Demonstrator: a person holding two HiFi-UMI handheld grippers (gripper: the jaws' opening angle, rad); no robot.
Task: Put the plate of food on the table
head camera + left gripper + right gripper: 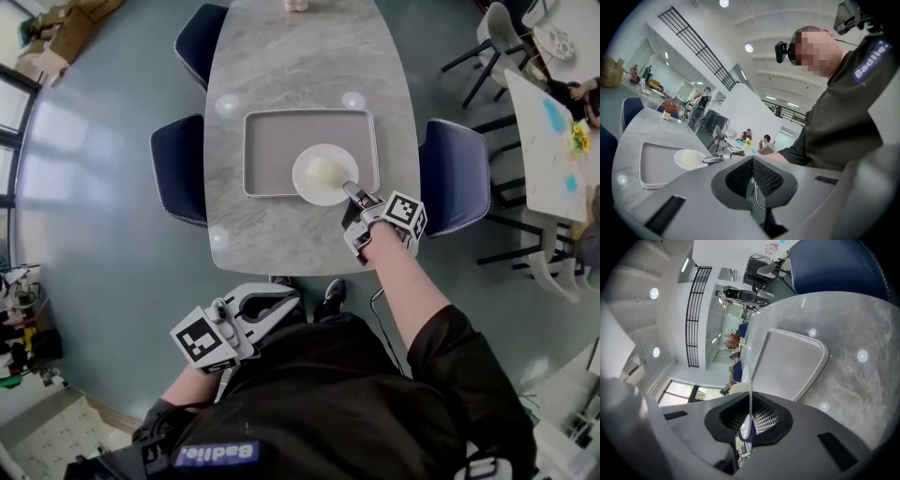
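A white plate [323, 175] with a pale mound of food sits on the near right part of a grey tray [281, 141] on the marble table [300, 56]. My right gripper [354, 195] is shut on the plate's near right rim. In the right gripper view the rim [750, 380] runs edge-on between the jaws of the right gripper [749, 405], with the tray [787, 362] beyond. My left gripper [281, 302] hangs below the table's near edge by the person's body, shut and holding nothing. The left gripper view shows its jaws closed [752, 161], with the plate [689, 158] and tray [656, 164] beyond.
Dark blue chairs stand at the table's left [180, 169], far left [202, 37] and right [455, 178]. A small object [296, 5] sits at the table's far end. Another white table [553, 122] with chairs stands at the right. People sit at a distant table [754, 139].
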